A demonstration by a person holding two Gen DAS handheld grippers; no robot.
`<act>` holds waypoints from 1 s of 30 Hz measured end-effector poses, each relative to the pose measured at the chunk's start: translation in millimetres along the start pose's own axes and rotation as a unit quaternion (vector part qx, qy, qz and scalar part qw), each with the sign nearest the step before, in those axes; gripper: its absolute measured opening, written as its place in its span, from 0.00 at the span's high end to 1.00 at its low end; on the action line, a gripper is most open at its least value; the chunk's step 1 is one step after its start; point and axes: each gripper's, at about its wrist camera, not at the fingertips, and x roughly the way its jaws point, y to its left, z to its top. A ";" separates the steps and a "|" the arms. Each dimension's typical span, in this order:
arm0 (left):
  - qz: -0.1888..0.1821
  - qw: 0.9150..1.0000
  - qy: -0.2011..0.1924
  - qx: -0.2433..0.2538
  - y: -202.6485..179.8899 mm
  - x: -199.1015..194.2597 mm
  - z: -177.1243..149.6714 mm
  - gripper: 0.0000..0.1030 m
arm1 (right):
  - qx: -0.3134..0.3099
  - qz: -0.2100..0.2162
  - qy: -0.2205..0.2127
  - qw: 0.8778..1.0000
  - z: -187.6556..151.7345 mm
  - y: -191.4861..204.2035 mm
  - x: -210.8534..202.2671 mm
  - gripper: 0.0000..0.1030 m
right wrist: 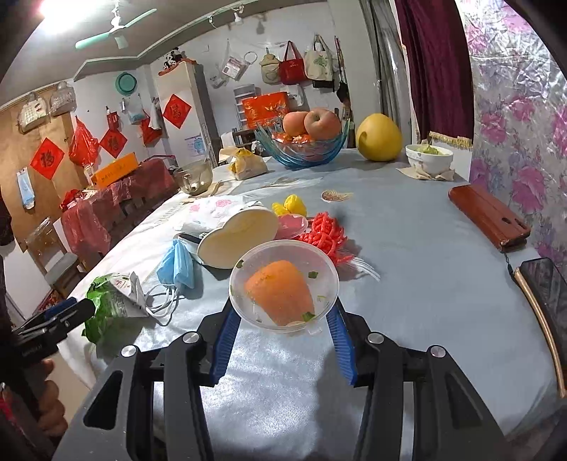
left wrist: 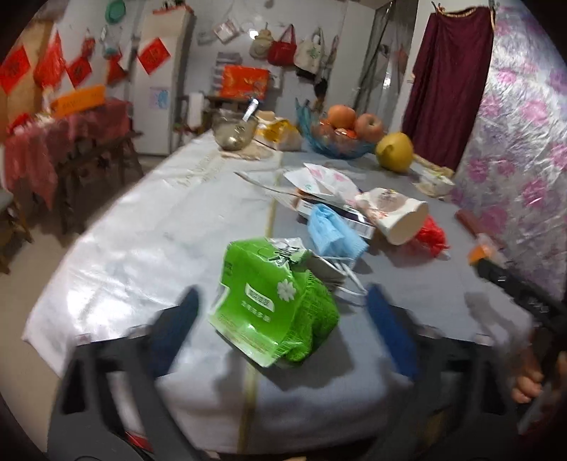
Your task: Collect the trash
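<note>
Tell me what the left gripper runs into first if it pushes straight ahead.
The left gripper, jaws wide open, would most likely meet the green plastic wrapper lying between them; the blue face mask lies beyond. Depth is uncertain.

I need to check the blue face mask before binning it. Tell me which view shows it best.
The right wrist view: the blue face mask is sharp, its white ear loops visible. In the left wrist view it is blurred.

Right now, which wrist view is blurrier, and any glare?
Left wrist view: motion-smeared throughout; the green packet and blue mask look soft. Right wrist view: sharp on the clear lid, with a blown-out ceiling light top left. Both bend edges, fisheye-style.
</note>
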 end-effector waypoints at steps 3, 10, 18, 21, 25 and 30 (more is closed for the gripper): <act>0.003 0.999 0.008 0.049 -5.9 15.8 2.8 0.07 | 0.003 0.005 0.004 1.000 0.4 -2.4 1.8 0.53; -0.044 0.995 0.049 0.079 0.7 47.7 2.7 0.19 | 0.004 0.012 0.005 1.000 -1.2 -1.8 1.5 0.53; -0.036 0.998 0.007 0.052 5.4 12.1 0.9 0.24 | -0.002 0.020 -0.003 1.000 -1.8 6.2 -5.0 0.53; -0.035 0.998 -0.010 0.044 10.3 -6.9 6.6 0.24 | -0.006 0.024 -0.010 1.000 -1.1 12.1 -12.6 0.53; -0.031 0.999 -0.027 0.031 19.4 -33.5 12.2 0.24 | -0.012 0.034 -0.020 0.999 -0.7 22.2 -25.2 0.53; -0.021 0.999 -0.041 0.027 26.3 -65.3 8.7 0.24 | -0.022 0.048 -0.034 0.998 -3.8 38.7 -45.9 0.53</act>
